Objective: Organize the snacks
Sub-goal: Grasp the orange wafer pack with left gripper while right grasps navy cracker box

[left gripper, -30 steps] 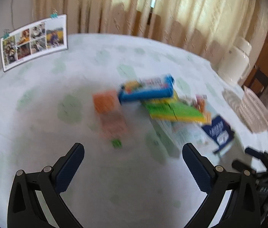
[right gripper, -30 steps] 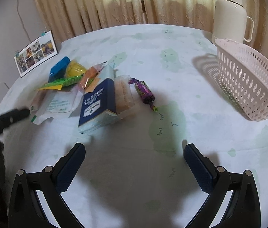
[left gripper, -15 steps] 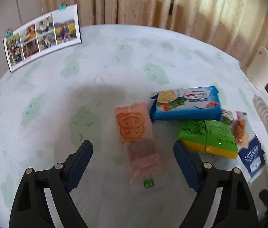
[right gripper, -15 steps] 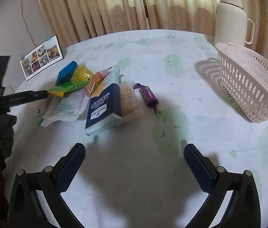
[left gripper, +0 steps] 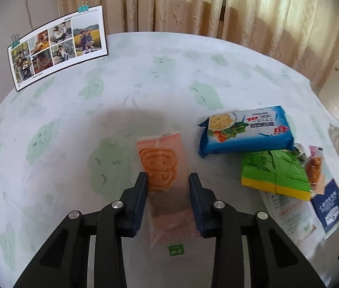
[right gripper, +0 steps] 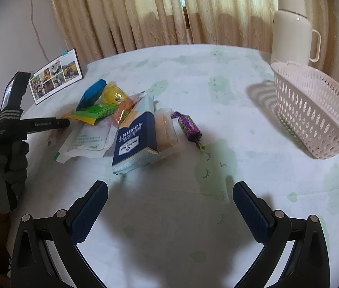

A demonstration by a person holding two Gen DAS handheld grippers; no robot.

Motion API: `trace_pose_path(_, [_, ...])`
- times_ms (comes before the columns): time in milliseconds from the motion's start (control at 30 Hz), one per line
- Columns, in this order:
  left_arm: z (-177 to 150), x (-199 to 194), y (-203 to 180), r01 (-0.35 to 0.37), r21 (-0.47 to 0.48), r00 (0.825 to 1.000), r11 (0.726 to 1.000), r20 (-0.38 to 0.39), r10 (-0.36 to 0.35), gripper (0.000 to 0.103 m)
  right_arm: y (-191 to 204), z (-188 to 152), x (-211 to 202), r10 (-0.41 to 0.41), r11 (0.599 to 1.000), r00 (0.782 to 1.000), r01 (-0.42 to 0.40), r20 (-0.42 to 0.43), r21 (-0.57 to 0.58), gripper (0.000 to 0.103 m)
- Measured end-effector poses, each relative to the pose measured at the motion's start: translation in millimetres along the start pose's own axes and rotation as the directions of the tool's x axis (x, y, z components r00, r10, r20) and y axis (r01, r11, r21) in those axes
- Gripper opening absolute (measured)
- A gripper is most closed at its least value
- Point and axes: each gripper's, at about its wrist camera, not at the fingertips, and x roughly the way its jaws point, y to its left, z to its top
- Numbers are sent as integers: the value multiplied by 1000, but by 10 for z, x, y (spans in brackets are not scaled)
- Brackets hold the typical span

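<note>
A: Left claw (left gripper: 168, 180) is closing, pads astride the pink snack pack (left gripper: 167, 187) lying flat on the table (left gripper: 73, 124).

B: Right claw (right gripper: 169, 206) is held spread, empty, kept free; basket (right gripper: 313, 110) well apart.

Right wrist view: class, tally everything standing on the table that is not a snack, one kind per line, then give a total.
Plastic basket: 1
White thermos flask: 1
Photo collage card: 1
Total: 3
</note>
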Motion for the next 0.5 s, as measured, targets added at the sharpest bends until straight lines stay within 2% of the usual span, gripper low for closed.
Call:
trace_pose_path(267, [-86, -303, 67, 41, -51, 995, 998, 92, -36, 31, 99, 95, 1, 31, 999, 1000, -31, 4, -17, 100])
trace_pose_path(333, [-87, -349, 80, 47, -59, 993, 997, 109, -41, 31, 220, 163, 2, 7, 998, 1000, -5, 25, -65, 97])
trace_pose_path(433, [-87, -366, 73, 47, -54, 992, 997, 116, -40, 31, 462, 252, 36, -95, 977, 993, 107, 71, -183, 96])
trace_pose_path(500, [-90, -366, 80, 54, -54, 992, 997, 114, -48, 31, 569, 301, 125, -126, 965, 990, 138, 66, -221, 92])
